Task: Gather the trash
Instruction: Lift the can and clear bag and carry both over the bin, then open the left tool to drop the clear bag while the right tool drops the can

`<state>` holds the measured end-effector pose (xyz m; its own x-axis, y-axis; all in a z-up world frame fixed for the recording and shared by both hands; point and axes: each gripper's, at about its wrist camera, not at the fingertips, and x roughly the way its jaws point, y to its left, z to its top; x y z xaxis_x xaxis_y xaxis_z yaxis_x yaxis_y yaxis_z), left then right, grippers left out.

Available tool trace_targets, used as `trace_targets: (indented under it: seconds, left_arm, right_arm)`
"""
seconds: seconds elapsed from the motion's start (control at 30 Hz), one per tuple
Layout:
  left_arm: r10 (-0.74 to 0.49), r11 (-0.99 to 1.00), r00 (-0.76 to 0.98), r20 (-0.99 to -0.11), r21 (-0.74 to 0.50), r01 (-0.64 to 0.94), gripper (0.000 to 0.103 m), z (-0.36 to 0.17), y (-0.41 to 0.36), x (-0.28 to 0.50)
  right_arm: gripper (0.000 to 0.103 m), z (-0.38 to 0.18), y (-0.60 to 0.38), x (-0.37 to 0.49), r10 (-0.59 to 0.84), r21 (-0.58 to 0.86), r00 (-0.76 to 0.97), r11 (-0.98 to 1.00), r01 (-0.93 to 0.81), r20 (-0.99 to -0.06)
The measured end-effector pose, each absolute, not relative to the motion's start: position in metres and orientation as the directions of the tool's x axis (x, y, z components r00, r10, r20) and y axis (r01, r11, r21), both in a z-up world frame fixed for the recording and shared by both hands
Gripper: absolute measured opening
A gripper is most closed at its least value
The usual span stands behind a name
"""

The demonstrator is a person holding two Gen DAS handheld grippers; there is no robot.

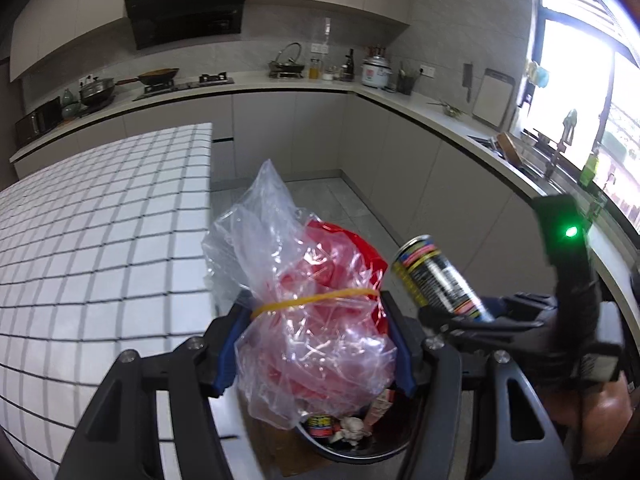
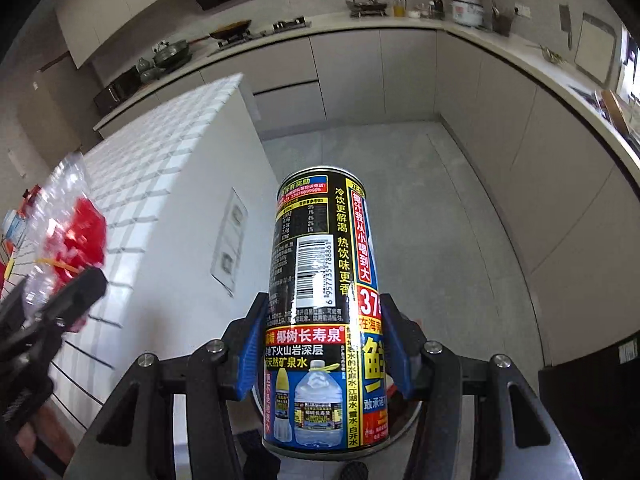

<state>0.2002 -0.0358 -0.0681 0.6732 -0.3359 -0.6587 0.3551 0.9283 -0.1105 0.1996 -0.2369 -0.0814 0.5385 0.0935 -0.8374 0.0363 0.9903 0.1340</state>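
Observation:
My left gripper (image 1: 316, 344) is shut on a clear plastic bag (image 1: 308, 312) with red stuff inside, tied with a yellow rubber band. Below it, a dark trash bin (image 1: 360, 452) holds a can and crumpled scraps. My right gripper (image 2: 324, 356) is shut on a tall black drink can (image 2: 324, 312) with yellow and red print. In the left wrist view, the same can (image 1: 438, 276) and the right gripper (image 1: 460, 316) show to the right of the bag. In the right wrist view, the bag (image 2: 60, 232) and the left gripper's fingers (image 2: 76, 292) show at the left edge.
A table with a white checked cloth (image 1: 100, 248) stands left of the bin. Grey floor (image 2: 420, 200) runs to an L-shaped kitchen counter (image 1: 280, 84) with pans, a rice cooker and a sink by the window. A person's hand (image 1: 608, 404) holds the right gripper.

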Motion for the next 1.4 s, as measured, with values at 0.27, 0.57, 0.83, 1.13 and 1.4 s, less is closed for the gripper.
trace_targets:
  seconds: [0.27, 0.57, 0.83, 1.13, 1.4]
  left_arm:
    - [-0.298, 0.942, 0.648, -0.701, -0.107, 0.317, 0.062, -0.102, -0.058, 0.192]
    - [-0.281, 0.949, 0.597, -0.751, -0.127, 0.288, 0.062, -0.157, -0.092, 0.18]
    - [-0.262, 0.951, 0.535, -0.803, -0.12, 0.287, 0.063, -0.201, -0.122, 0.176]
    - [-0.219, 0.96, 0.443, -0.87, -0.109, 0.259, 0.103, -0.237, -0.142, 0.183]
    - [-0.181, 0.963, 0.487, -0.854, -0.052, 0.266, 0.103, -0.205, -0.139, 0.172]
  right_arm:
    - [0.063, -0.156, -0.266, 0.205, 0.138, 0.149, 0.385, 0.989, -0.001, -0.913]
    - [0.075, -0.18, -0.311, 0.2, 0.119, 0.183, 0.426, 0.977, 0.11, -0.897]
    - [0.075, -0.181, -0.337, 0.188, 0.092, 0.166, 0.439, 0.977, 0.133, -0.894]
    - [0.103, -0.177, -0.36, 0.181, 0.021, 0.11, 0.438, 0.978, 0.179, -0.899]
    - [0.103, -0.174, -0.376, 0.175, -0.008, 0.096, 0.423, 0.97, 0.223, -0.906]
